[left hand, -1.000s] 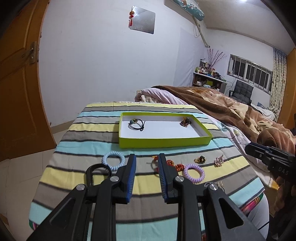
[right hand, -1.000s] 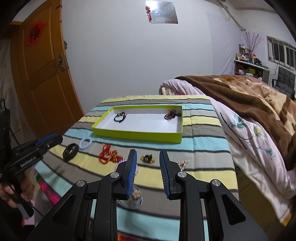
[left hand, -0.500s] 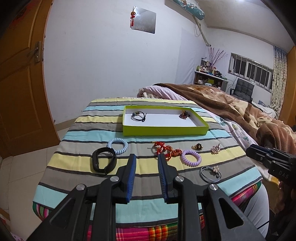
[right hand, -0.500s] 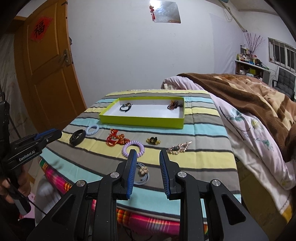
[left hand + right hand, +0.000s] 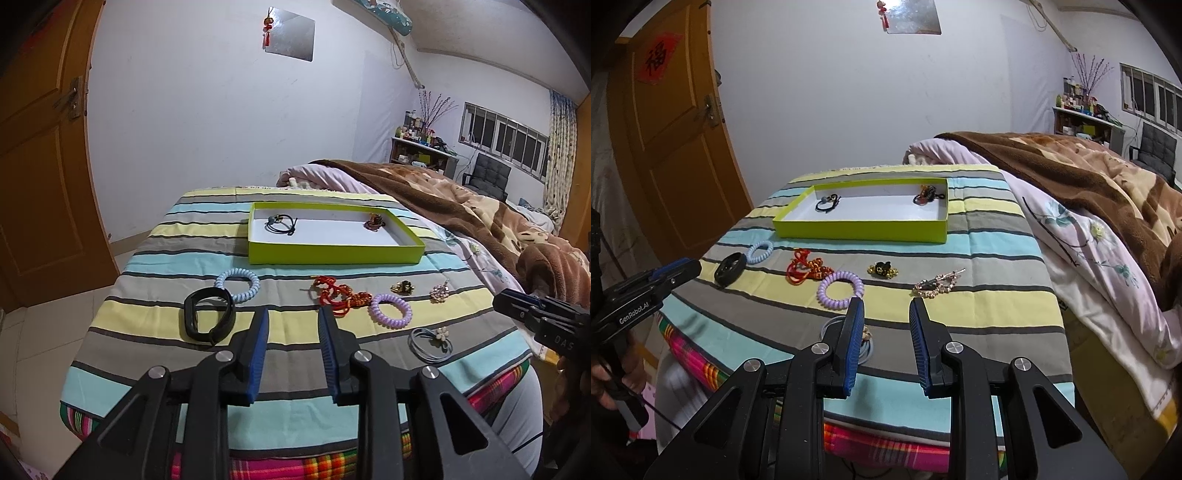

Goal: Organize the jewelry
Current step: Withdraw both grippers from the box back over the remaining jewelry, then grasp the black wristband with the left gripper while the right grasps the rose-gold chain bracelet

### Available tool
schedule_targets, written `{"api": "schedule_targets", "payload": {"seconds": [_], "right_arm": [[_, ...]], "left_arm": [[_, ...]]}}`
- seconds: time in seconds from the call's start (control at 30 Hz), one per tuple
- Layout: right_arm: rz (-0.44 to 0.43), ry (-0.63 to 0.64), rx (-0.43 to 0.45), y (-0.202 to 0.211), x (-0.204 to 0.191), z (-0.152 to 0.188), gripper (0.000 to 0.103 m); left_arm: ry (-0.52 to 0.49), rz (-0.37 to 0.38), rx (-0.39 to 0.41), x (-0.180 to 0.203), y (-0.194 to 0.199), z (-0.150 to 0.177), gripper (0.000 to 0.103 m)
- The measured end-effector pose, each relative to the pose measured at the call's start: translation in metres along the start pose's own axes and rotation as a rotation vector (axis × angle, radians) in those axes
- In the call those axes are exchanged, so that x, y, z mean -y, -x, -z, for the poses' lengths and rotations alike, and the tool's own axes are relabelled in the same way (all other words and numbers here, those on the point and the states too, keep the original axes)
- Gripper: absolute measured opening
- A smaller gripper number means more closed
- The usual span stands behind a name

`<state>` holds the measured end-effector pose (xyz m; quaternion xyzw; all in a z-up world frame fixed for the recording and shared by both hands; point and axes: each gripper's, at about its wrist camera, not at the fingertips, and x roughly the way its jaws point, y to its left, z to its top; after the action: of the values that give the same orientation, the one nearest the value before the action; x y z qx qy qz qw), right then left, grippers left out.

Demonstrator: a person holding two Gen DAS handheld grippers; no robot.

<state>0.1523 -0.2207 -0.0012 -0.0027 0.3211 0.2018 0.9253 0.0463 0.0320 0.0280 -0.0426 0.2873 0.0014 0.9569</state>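
A green tray (image 5: 334, 254) (image 5: 860, 234) sits at the far side of the striped table and holds a black hair tie (image 5: 281, 224) and a dark red piece (image 5: 374, 222). In front lie a pale blue coil tie (image 5: 237, 285), a black band (image 5: 209, 319), a red cord bracelet (image 5: 338, 295), a purple coil tie (image 5: 390, 310) (image 5: 840, 290), a gold-black clip (image 5: 882, 269), a rhinestone clip (image 5: 936, 286) and a grey tie with a flower (image 5: 430, 339). My left gripper (image 5: 291, 325) and right gripper (image 5: 886, 314) are open, empty, above the near edge.
The striped cloth (image 5: 177, 251) covers a small table. A bed with a brown blanket (image 5: 1089, 177) lies to the right. A wooden door (image 5: 40, 166) stands at the left. The floor (image 5: 44, 332) drops away beyond the table's left edge.
Both grippers have pulled back and up from the table, so more of the cloth and all the loose pieces now show. Both stay open and empty.
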Motion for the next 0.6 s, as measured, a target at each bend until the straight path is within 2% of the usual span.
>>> {"api": "schedule_targets", "payload": {"seconds": [0.27,0.6], "right_arm": [[0.022,-0.011,-0.023,-0.019,0.007,-0.004,0.026],[0.049,-0.048,-0.065,-0.05,0.021,-0.009,0.026]], "left_arm": [[0.018,-0.045,-0.018,-0.016,-0.018,-0.001,0.031],[0.098,-0.175,-0.044,-0.06,-0.047,-0.004,0.031]]}}
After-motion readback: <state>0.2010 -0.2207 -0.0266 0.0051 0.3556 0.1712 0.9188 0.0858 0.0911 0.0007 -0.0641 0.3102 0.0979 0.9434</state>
